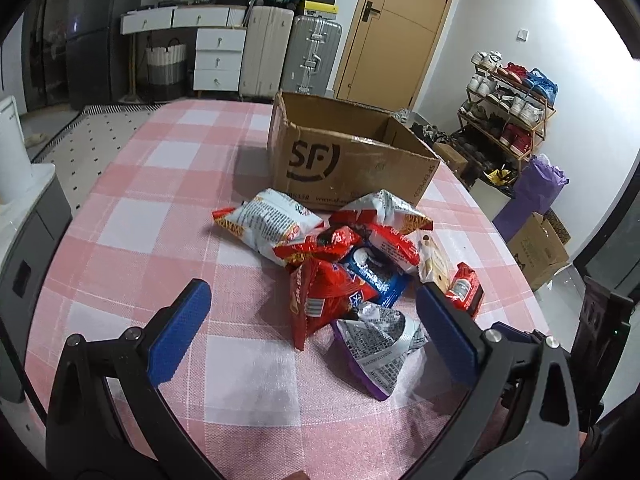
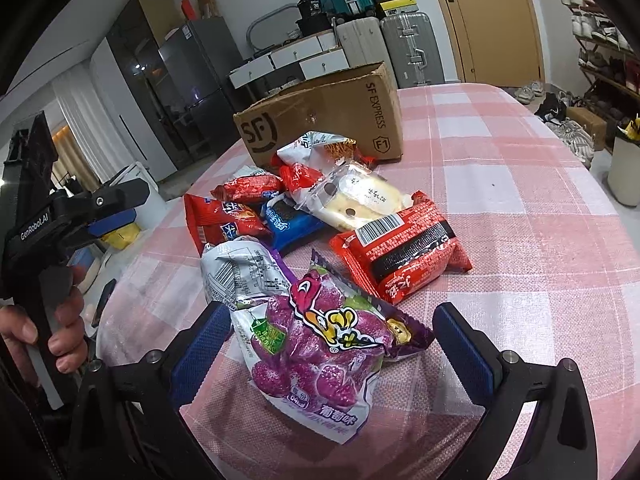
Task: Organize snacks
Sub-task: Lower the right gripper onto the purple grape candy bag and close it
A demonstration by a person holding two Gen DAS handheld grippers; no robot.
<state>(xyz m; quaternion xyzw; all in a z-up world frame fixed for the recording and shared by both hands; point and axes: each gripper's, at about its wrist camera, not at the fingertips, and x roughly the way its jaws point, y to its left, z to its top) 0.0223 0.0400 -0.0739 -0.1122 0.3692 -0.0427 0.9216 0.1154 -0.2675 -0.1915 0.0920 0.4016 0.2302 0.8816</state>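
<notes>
A heap of snack packets lies on the pink checked tablecloth (image 1: 168, 216) in front of an open SF cardboard box (image 1: 344, 160) (image 2: 320, 116). My right gripper (image 2: 332, 340) is open, its blue pads on either side of a purple grape candy bag (image 2: 320, 352) (image 1: 376, 344), not touching it. My left gripper (image 1: 312, 312) is also open and hovers just short of the heap, a red packet (image 1: 324, 296) between its pads' line. Other packets: a blue cookie pack (image 1: 376, 272) (image 2: 288, 220), a red noodle pack (image 2: 404, 244), a clear-wrapped cake (image 2: 356, 196) and white chip bags (image 1: 272, 220).
The left gripper's body (image 2: 80, 208), held by a hand (image 2: 64, 328), shows at the left edge of the right wrist view. Beyond the table stand suitcases (image 1: 288, 48), white drawers (image 1: 220, 56), a wooden door (image 1: 400, 28) and a shoe rack (image 1: 508, 112).
</notes>
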